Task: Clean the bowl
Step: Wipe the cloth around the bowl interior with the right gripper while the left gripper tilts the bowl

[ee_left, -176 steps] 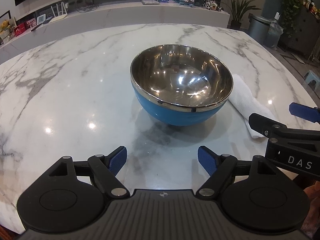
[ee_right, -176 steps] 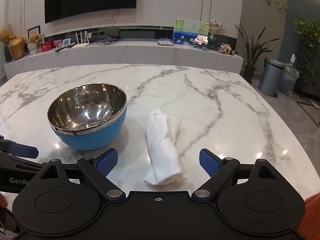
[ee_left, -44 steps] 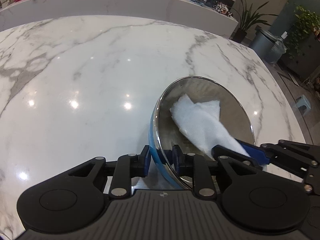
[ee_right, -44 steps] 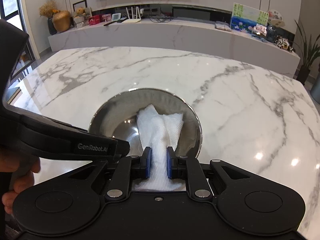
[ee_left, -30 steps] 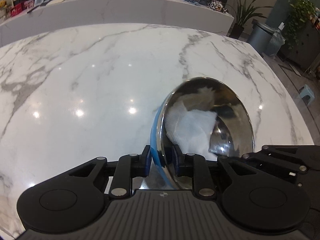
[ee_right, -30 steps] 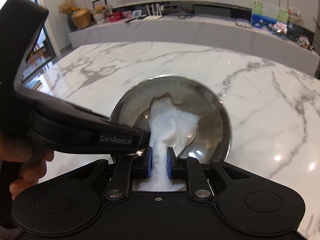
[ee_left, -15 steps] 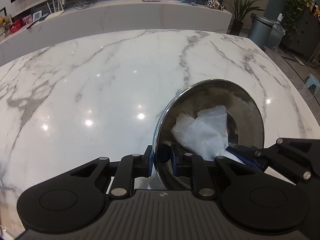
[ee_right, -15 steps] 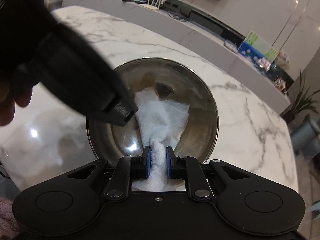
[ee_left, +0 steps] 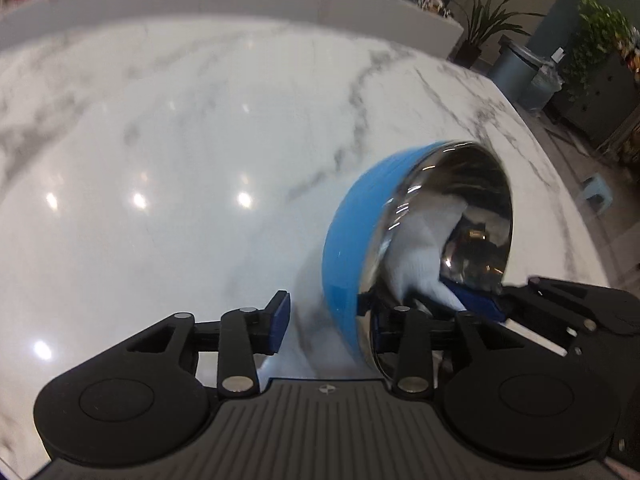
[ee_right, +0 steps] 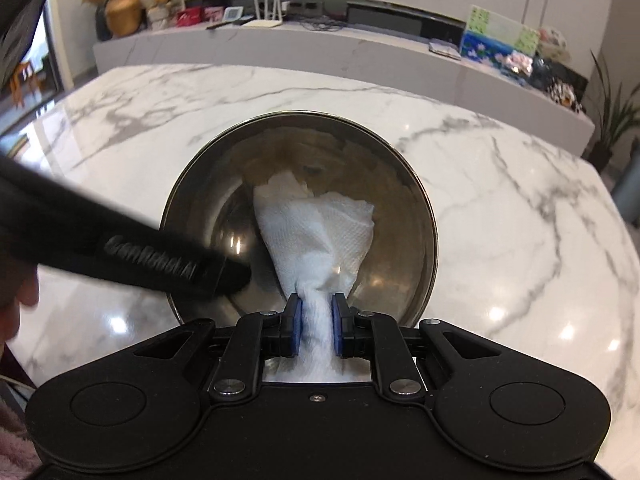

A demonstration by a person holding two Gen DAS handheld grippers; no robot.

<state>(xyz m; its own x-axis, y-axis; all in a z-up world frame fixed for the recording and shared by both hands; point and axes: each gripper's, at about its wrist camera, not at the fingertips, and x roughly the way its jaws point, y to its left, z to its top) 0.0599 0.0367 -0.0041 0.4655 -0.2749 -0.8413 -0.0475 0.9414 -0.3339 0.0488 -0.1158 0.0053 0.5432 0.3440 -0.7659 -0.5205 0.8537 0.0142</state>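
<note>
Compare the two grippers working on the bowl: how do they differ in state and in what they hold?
The left gripper is opening, its pads spread either side of the bowl rim; the right gripper is shut. The left gripper pinches nothing; the right gripper clamps the white cloth lying in the bowl. Both have black bodies and blue pads.

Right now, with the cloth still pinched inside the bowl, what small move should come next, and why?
Probably draw the right claw back, lifting the white cloth out of the bowl. The left claw is opening: its outer pad stands clear of the blue wall, so the rim is no longer clamped. With the bowl let go, further wiping would likely push it across the marble table.
</note>
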